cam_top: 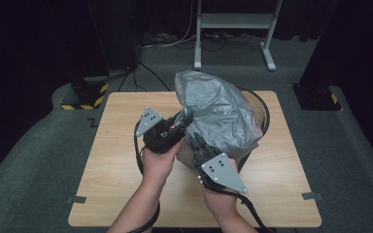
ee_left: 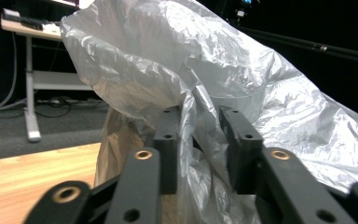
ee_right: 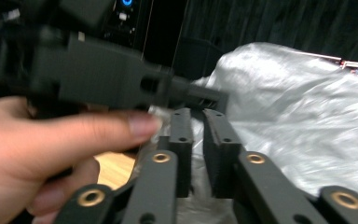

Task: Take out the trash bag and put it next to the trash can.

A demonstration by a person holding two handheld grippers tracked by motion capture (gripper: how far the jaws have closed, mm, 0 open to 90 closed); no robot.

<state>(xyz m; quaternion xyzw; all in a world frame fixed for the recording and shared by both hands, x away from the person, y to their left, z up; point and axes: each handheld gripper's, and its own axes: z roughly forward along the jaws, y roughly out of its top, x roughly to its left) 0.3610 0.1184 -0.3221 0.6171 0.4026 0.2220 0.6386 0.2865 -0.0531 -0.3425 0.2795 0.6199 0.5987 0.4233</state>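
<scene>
Nearest, at the desk's front edge, two forearms come in, each hand carrying a gripper with a grey three-cornered plate and a trailing black cable. Just beyond them a crumpled grey plastic bag drapes over a brown basket on the middle of the desk, hiding most of it; a black cable arcs round its far side. The left gripper meets the bag's left flank, its fingers parted a little with a fold of plastic between them, though not clearly pinched. The right gripper meets the bag's near side, fingers narrowly apart astride a film ridge. Farther off, on grey carpet, stand a white frame and black stands with yellow-striped feet.
</scene>
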